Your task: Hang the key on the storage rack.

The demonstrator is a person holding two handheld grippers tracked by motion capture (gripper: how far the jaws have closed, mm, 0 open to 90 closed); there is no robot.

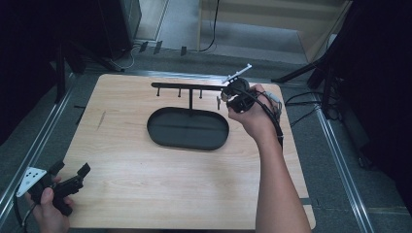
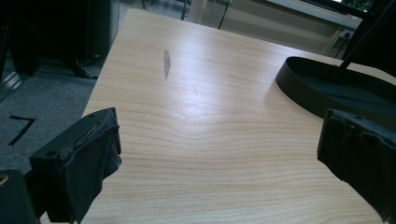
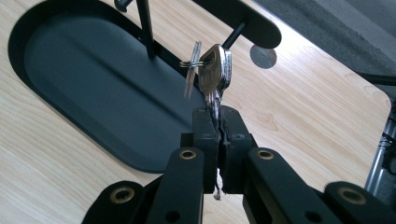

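Observation:
A black stand with an oval tray base (image 1: 165, 131) (image 3: 70, 60) and a horizontal bar (image 1: 187, 87) carrying short hooks sits mid-table. In the right gripper view, my right gripper (image 3: 217, 116) is shut on a bunch of silver keys (image 3: 215, 70) with a key ring (image 3: 190, 63), held up right by the peg (image 3: 236, 31) at the bar's right end. From above, that gripper (image 1: 228, 99) is at the bar's right end. My left gripper (image 1: 73, 172) (image 2: 219, 154) rests open near the front left corner of the table, nothing between its jaws.
The wooden table (image 1: 145, 184) has a grey smudge (image 1: 101, 120) (image 2: 166, 63) at its left. Black tripod legs (image 1: 301, 73) and cables (image 1: 306, 102) lie on the floor beyond the right edge. A metal rail (image 1: 340, 160) runs along the right side.

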